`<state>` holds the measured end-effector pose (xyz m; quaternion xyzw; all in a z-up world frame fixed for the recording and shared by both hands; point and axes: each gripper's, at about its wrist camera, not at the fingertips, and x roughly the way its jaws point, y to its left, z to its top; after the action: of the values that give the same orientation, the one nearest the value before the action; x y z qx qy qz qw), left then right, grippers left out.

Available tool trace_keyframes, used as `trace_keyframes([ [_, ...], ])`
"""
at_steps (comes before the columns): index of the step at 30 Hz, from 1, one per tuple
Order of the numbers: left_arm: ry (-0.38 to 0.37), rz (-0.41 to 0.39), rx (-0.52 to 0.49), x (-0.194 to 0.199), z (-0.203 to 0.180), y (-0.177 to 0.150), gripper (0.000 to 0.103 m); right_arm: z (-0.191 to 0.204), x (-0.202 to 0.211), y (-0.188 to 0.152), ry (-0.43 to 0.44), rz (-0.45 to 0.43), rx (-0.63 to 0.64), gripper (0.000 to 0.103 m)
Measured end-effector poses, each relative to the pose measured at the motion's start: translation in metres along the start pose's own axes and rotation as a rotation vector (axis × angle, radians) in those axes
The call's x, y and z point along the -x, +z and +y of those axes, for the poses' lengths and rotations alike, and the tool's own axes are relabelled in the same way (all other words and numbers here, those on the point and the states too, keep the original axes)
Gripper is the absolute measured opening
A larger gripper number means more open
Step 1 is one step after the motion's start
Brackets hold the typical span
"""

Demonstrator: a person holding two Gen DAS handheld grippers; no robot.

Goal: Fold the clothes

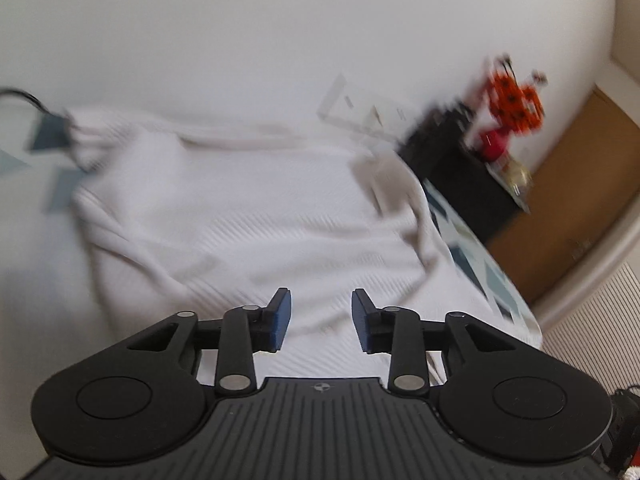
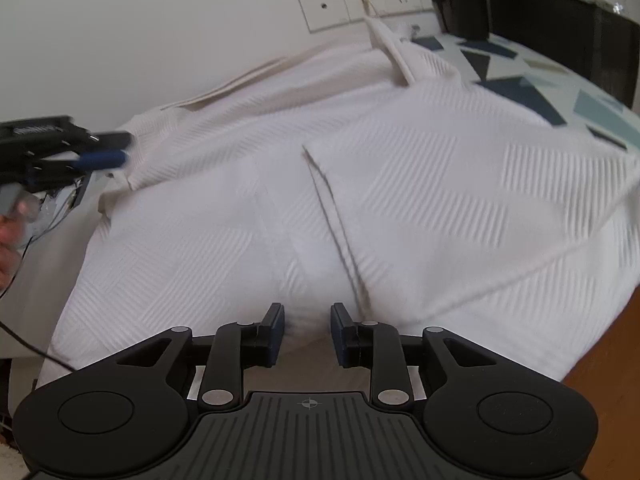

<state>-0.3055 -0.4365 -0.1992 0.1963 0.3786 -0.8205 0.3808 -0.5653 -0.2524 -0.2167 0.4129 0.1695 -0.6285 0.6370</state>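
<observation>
Left gripper (image 1: 321, 320): fingers apart, nothing between the blue pads (image 1: 281, 320), hovering over the near part of the white garment (image 1: 248, 216). Right gripper (image 2: 307, 330): fingers also apart, empty, over the near edge of the same garment, which fills most of that view. The garment is a white ribbed knit spread across a table with a blue-and-grey patterned cloth (image 2: 532, 88); a folded-over flap with a straight seam (image 2: 336, 224) runs down its middle in the right wrist view, and its far edge bunches against the white wall (image 1: 280, 20). Left wrist view is motion-blurred. In the right wrist view the left gripper shows at the far left edge, over the garment's left end, with part of a hand (image 2: 10, 236) behind it. Wall sockets (image 2: 360, 4) sit behind the garment, a black box (image 1: 452, 160) just beside the table's right end, orange and red items (image 1: 508, 112) on top of it, too blurred to identify.
</observation>
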Motion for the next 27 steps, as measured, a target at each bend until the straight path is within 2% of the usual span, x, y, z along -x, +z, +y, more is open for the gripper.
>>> trace_keyframes([
  [1, -0.003, 0.031, -0.005, -0.011, -0.002, -0.004, 0.035, 0.000, 0.000, -0.002, 0.002, -0.003, -0.009, 0.013],
  [4, -0.002, 0.108, 0.005, -0.038, -0.002, -0.017, 0.035, -0.001, 0.006, -0.007, 0.005, -0.023, -0.025, 0.007],
  [10, 0.000, 0.186, 0.004, -0.059, 0.001, -0.031, 0.035, -0.006, 0.017, -0.016, -0.003, -0.043, -0.037, 0.007],
  [15, 0.004, 0.184, -0.005, -0.060, 0.000, -0.030, 0.035, -0.006, 0.017, -0.017, -0.020, -0.062, -0.037, 0.007],
  [18, 0.012, 0.183, -0.015, -0.061, -0.003, -0.030, 0.035, -0.009, 0.015, -0.016, -0.016, -0.033, -0.037, 0.008],
  [21, 0.006, 0.180, 0.010, -0.061, -0.006, -0.026, 0.035, -0.012, 0.025, -0.018, 0.000, -0.048, -0.048, 0.015],
  [23, -0.025, 0.170, 0.014, -0.062, -0.013, -0.019, 0.035, -0.016, 0.037, -0.017, -0.024, -0.080, -0.040, 0.018],
  [27, -0.067, 0.172, -0.053, -0.086, -0.044, 0.001, 0.035, -0.031, 0.044, -0.019, -0.103, -0.114, -0.079, 0.024],
])
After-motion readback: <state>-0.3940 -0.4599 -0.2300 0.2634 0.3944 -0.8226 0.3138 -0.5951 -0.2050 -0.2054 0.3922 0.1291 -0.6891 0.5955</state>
